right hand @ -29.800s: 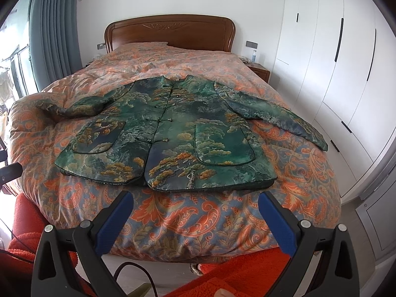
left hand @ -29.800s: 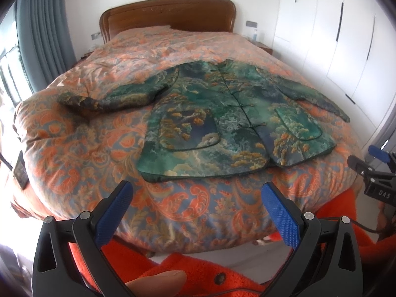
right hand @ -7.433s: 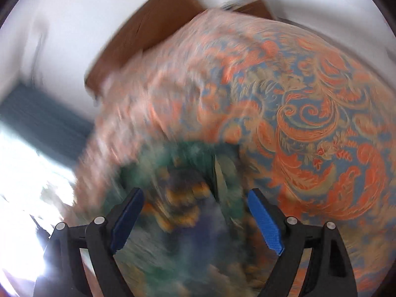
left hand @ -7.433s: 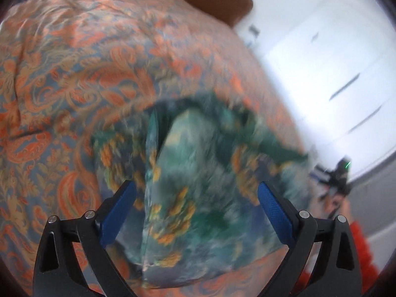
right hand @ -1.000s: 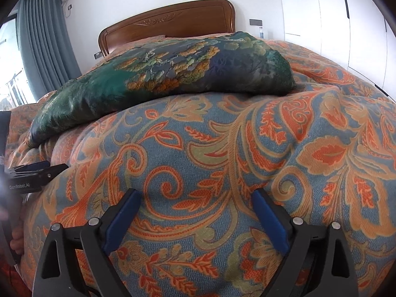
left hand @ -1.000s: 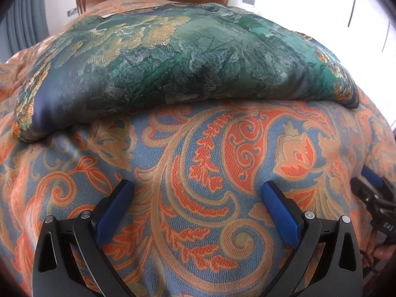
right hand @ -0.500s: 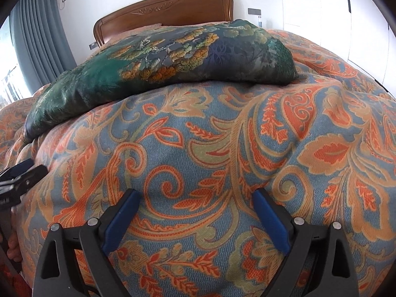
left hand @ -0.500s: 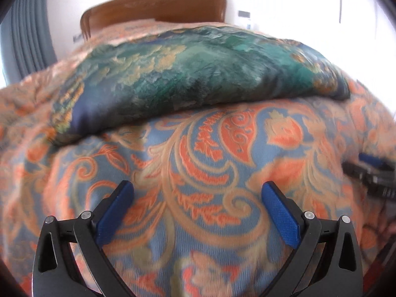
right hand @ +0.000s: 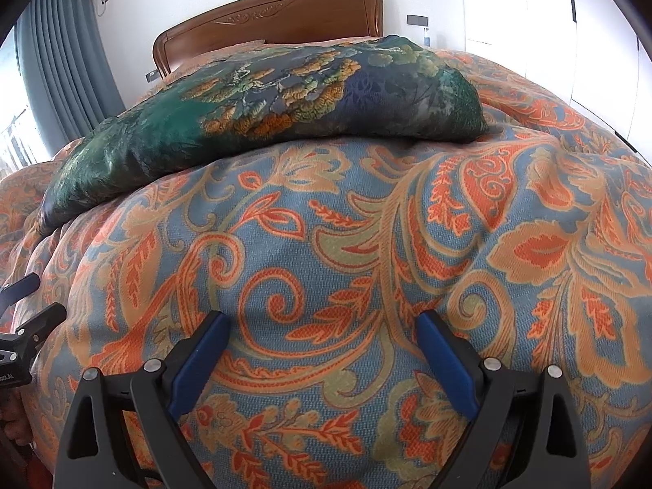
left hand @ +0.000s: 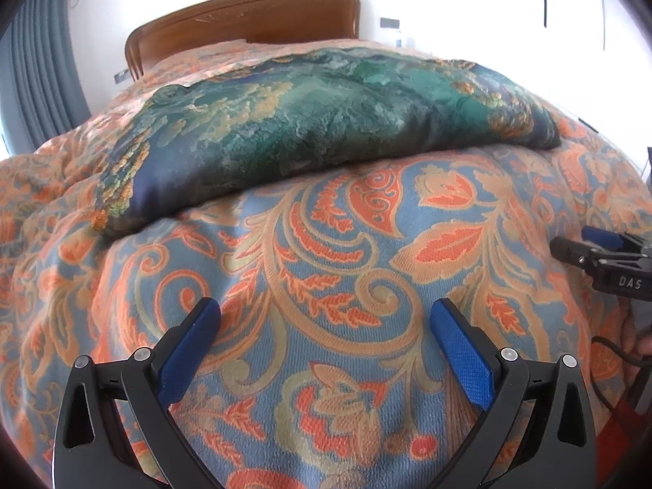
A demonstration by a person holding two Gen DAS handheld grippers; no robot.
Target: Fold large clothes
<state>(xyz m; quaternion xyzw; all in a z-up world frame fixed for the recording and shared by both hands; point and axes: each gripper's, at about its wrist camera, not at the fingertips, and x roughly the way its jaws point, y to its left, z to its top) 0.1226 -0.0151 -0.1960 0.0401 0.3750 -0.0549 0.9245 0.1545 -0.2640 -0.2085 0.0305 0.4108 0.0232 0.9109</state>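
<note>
1. At the far left a grey-blue curtain [right hand: 69,61] hangs beside the white wall, next to the carved wooden headboard [right hand: 269,20] at the far end of the bed

2. The left tongs [left hand: 326,320] hang low over the near part of the orange-and-blue paisley bedspread [left hand: 326,269], their blue pads spread wide apart with nothing between them — they hold nothing

3. The folded garment [left hand: 326,122], a padded green piece with gold and blue landscape print, lies on the bedspread toward the middle of the bed, well beyond both tongs; in the right wrist view it [right hand: 265,98] reads as a compact bundle with rounded edges, its long side running across the bed

4. The right tongs [right hand: 324,328] sit low over the same bedspread [right hand: 366,244], pads likewise wide apart and gripping nothing; they also show at the right edge of the left wrist view [left hand: 603,252]

5. White wardrobe doors [right hand: 529,20] with dark handles fill the right side of the room
</note>
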